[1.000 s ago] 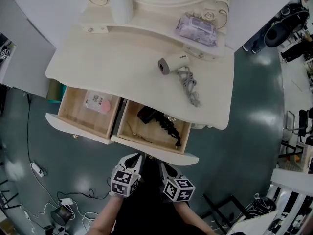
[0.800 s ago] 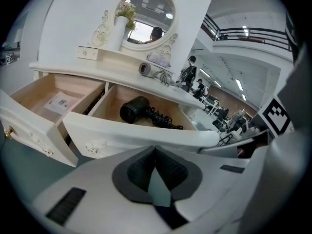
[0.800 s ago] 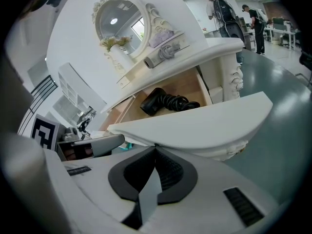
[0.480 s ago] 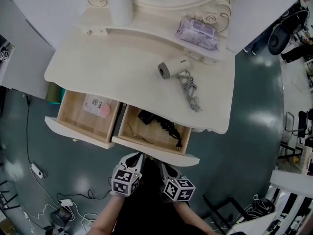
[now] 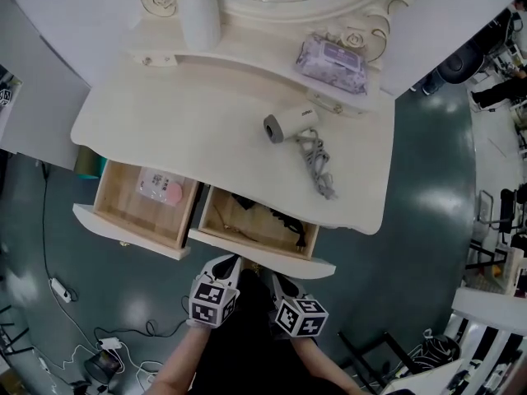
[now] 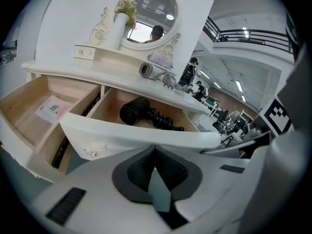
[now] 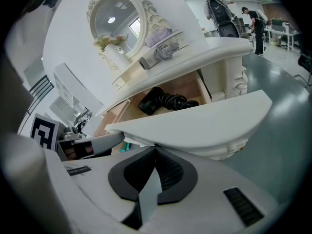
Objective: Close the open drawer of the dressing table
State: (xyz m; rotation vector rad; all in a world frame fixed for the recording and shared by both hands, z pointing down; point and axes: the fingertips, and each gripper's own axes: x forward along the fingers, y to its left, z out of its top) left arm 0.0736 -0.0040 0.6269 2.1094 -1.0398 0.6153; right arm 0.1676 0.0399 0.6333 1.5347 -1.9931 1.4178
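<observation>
The cream dressing table [image 5: 206, 113] has two open drawers. The right drawer [image 5: 284, 257] holds a black hair dryer [image 5: 262, 212] with a coiled cord; the left drawer [image 5: 123, 225] holds a pink and white packet [image 5: 158, 189]. My left gripper [image 5: 230, 263] and right gripper [image 5: 276, 280] are both shut, with their tips against the right drawer's curved front. In the left gripper view the left gripper [image 6: 155, 149] touches that front [image 6: 141, 135]. In the right gripper view the right gripper [image 7: 156, 147] sits under the same front [image 7: 195, 126].
A white hair dryer [image 5: 288, 124] with a grey cord, a pack of wipes [image 5: 332, 60] and a white vase [image 5: 198, 15] stand on the tabletop below the oval mirror [image 6: 146, 18]. Cables and a plug strip [image 5: 62, 286] lie on the dark floor at the left.
The right drawer has slid further under the tabletop, so less of its inside shows. Both grippers have stayed pressed on its front.
</observation>
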